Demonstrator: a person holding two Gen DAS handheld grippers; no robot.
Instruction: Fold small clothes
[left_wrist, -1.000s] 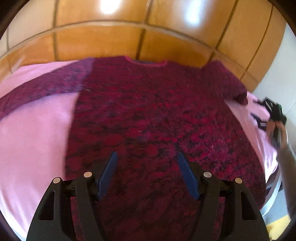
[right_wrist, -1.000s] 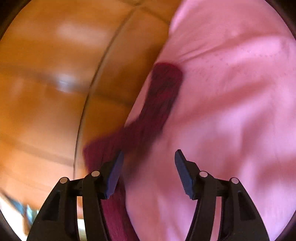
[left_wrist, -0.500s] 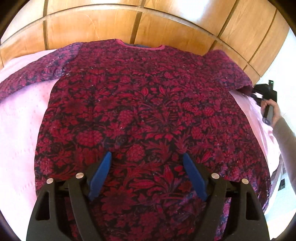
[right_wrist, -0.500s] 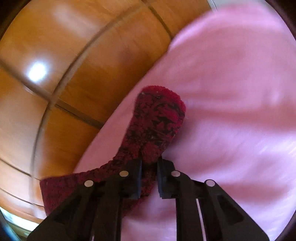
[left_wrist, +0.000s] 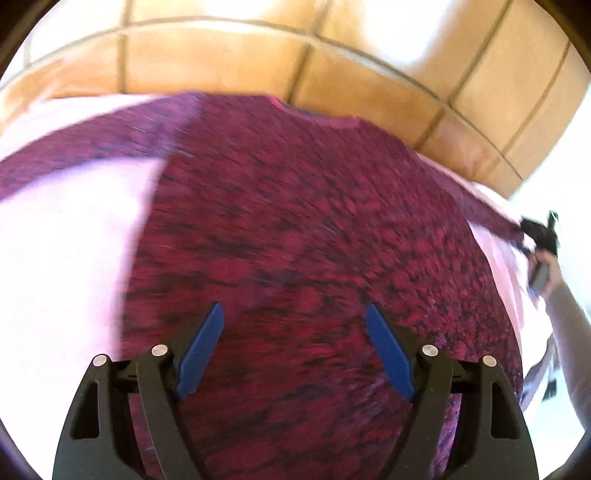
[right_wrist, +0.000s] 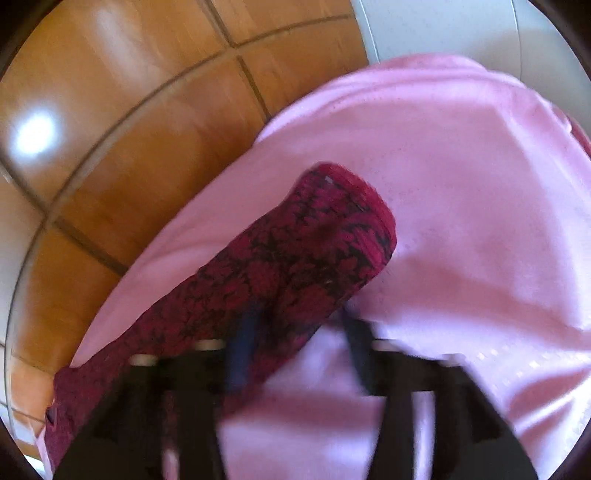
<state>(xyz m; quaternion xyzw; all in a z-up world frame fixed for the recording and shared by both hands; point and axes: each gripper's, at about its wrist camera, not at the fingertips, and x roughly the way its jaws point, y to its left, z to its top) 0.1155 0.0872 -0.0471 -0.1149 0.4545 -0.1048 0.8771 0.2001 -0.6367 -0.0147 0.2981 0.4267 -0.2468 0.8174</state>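
Spreading phase: dark red floral knit top (left_wrist: 303, 236) lay flat on pink bedcover (left_wrist: 62, 258), neckline toward wooden headboard (left_wrist: 229, 66). Left gripper (left_wrist: 293, 347) hovered above hem, jaws apart, empty. Right gripper (right_wrist: 295, 343), blurred, jaws just reopened, straddled sleeve (right_wrist: 317, 240) near bedcover's right edge; grip not evident. Judgement: re-pinch cuff, pull sleeve straight, then fold across body; keep hem untouched.

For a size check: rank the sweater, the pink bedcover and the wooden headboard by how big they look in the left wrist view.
1. sweater
2. wooden headboard and pink bedcover look alike; unranked.
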